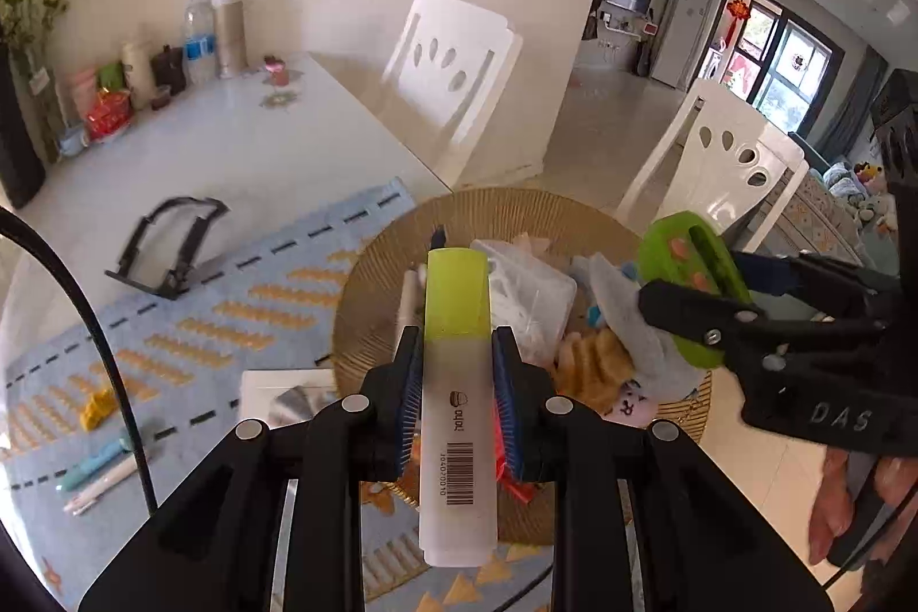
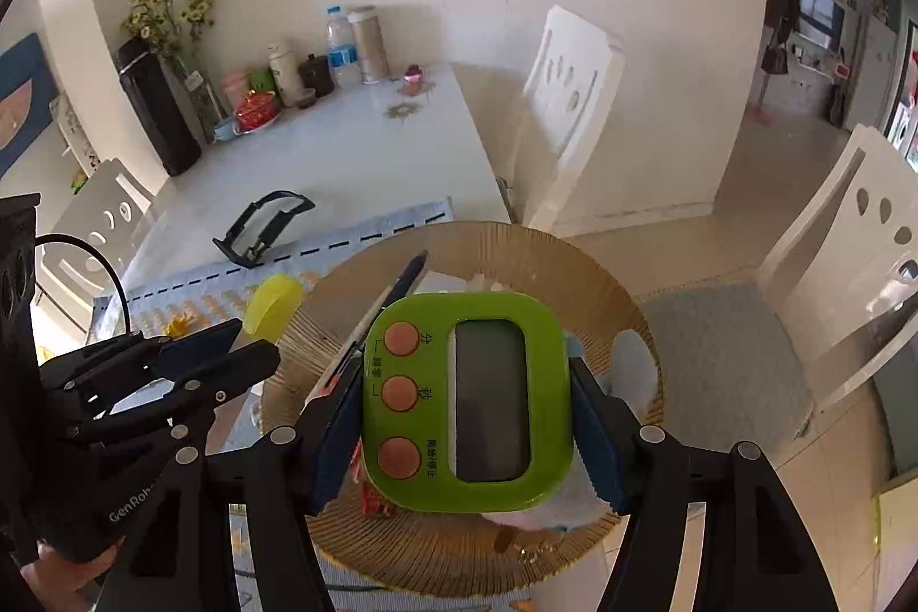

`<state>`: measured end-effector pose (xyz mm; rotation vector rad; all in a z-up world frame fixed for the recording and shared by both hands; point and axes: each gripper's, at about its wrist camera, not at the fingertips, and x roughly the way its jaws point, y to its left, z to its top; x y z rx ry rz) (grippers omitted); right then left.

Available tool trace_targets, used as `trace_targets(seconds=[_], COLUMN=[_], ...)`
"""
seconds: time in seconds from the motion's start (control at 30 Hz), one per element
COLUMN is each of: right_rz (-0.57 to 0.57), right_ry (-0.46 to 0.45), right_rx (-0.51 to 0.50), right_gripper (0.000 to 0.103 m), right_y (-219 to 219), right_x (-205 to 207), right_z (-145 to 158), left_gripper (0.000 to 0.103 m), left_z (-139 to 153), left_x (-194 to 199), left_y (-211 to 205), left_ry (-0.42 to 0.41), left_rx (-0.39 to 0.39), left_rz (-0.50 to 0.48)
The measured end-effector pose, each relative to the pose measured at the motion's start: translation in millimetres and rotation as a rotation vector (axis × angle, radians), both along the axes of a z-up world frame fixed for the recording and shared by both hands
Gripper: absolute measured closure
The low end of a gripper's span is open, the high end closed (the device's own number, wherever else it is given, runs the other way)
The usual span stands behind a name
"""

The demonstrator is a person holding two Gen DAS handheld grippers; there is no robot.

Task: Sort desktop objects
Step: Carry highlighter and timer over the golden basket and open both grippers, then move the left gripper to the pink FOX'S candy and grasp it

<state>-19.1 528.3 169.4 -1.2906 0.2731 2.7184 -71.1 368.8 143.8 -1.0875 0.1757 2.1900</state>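
My left gripper (image 1: pixel 457 365) is shut on a yellow highlighter (image 1: pixel 457 371) with a white barrel, held above the round woven basket (image 1: pixel 378 279). My right gripper (image 2: pixel 467 423) is shut on a green digital timer (image 2: pixel 467 402) with three orange buttons, also above the basket (image 2: pixel 579 256). The timer shows in the left wrist view (image 1: pixel 688 273) at the right, and the highlighter's yellow cap (image 2: pixel 274 303) in the right wrist view at the left. The basket holds a clear plastic box (image 1: pixel 528 296), cloth items and pens.
A blue patterned mat (image 1: pixel 189 325) covers the table's near part, with several pens (image 1: pixel 97 474), a yellow clip (image 1: pixel 97 408) and a white card (image 1: pixel 287 397) on it. A black stand (image 1: pixel 166 245) sits further back. Bottles and jars (image 1: pixel 201 38) line the far edge. White chairs (image 1: pixel 453 78) stand at the right.
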Motion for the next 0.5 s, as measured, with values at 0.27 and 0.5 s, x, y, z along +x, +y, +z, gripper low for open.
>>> trace_targets(seconds=[0.27,0.5], right_rz=[0.004,-0.009], right_ry=[-0.031,-0.026], right_rx=[-0.042,-0.083], right_gripper=[0.030,0.030], right_y=[3,-13], right_x=[13,36], right_z=[-8,-4], left_gripper=[0.070,0.069], left_z=[-15,-13], left_x=[9,34], left_y=[-11,-49], left_ry=[-0.090,-0.082], left_rx=[-0.047,-0.060], left_rz=[0.049,0.081])
